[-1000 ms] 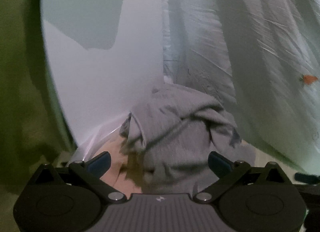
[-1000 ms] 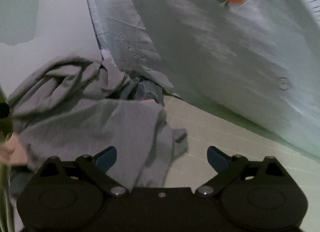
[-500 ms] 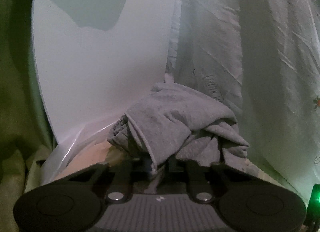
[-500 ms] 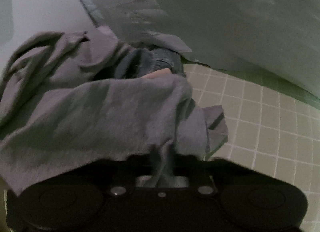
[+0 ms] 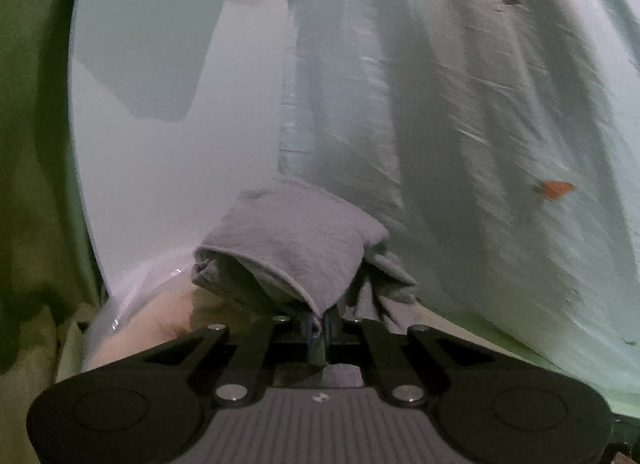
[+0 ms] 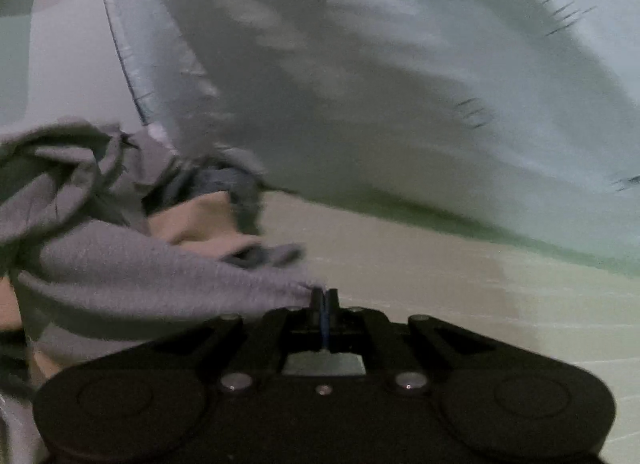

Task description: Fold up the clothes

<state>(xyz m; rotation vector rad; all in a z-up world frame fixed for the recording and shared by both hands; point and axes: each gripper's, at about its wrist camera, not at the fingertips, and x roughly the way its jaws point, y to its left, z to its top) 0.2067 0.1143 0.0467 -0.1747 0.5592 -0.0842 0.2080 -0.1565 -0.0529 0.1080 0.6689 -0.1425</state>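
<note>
Both tools are pinching the grey garment (image 5: 292, 248): the left gripper (image 5: 318, 324) has its jaws pressed together on a folded edge, and the right gripper (image 6: 323, 298) is clamped on the tip of a stretched corner, while the bulk of the cloth lies bunched against the pale draped sheet (image 5: 460, 124) and a beige item (image 6: 200, 220) shows amid its folds. Judged risk: the right hold is thin and could slip under tension, and lifting may drag the beige item along. The work surface is a light gridded mat (image 6: 460, 304); a white wall (image 5: 180, 164) and green fabric (image 5: 32, 144) bound the dim, blurred scene.
</note>
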